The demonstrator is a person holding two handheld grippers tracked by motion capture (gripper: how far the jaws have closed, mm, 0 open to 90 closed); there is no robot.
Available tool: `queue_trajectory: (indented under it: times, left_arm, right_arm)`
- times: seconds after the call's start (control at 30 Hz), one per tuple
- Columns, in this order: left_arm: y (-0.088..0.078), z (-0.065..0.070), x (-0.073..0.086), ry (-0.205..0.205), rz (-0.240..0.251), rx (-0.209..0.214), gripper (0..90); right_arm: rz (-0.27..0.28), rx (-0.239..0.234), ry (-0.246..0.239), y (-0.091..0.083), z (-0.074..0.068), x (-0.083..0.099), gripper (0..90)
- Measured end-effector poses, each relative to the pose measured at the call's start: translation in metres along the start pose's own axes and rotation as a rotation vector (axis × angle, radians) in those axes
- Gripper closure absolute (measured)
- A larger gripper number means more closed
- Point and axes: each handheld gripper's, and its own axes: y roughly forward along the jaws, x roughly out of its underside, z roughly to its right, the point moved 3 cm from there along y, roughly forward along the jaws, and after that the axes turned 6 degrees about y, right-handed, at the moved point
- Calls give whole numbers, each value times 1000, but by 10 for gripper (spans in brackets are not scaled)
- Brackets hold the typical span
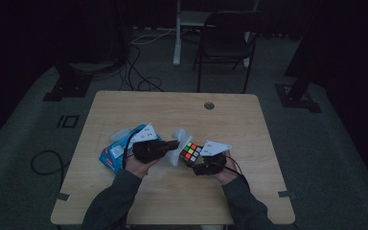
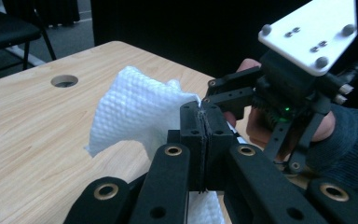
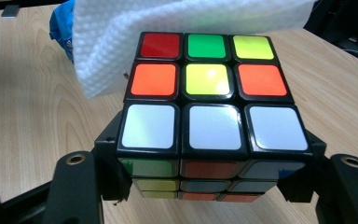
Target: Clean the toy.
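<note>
White, dimpled paper makes up the one wipe [image 2: 135, 109] in play, and it is pinched in the left claw [image 2: 204, 121], whose two black jaws are pressed flat together with the sheet trapped between them. In the left gripper view the wipe fans out to the left of the jaws and a smaller tail of it hangs below them; its long axis runs roughly from that tail up and away toward the far side of the tabletop [image 2: 32, 130]. In the high view the wipe [image 1: 178, 143] sits between the two hands, just left of the cube [image 1: 190, 153], near the middle of the tabletop's near half. There is one puzzle cube [image 3: 209, 93], clamped by its two opposite sides in the right claw [image 3: 209, 177], its jaws closed on it and holding it just above the wood. The face turned to the right gripper's camera reads red, green, yellow along the far row, orange, yellow, orange in the middle, and three white squares nearest. The wipe drapes over the cube's far upper edge and hangs down past its left corner. One blue packet [image 1: 122, 148] lies on the tabletop to the left of the left hand [image 1: 139, 165].
</note>
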Motion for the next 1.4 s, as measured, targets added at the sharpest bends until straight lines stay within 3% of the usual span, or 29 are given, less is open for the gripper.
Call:
queue_trajectory:
  times: [0.37,0.67,0.9,1.0,1.17,1.4]
  left_arm:
    - [18,16,-5,29,-26,65,896]
    - [19,19,-12,41,-13,86,896]
    - [33,11,0,21,-101,36,893]
    - [36,8,5,20,-115,15,890]
    - [39,11,5,65,-146,-24,857]
    - [47,14,5,65,-163,17,869]
  right_arm:
    - [0,0,3,1,0,-1,345]
    - [0,8,16,0,4,1,345]
    - [0,5,13,0,3,1,345]
    - [-2,4,7,0,2,0,345]
    - [-14,8,5,2,1,1,345]
    - [-27,8,9,4,2,3,345]
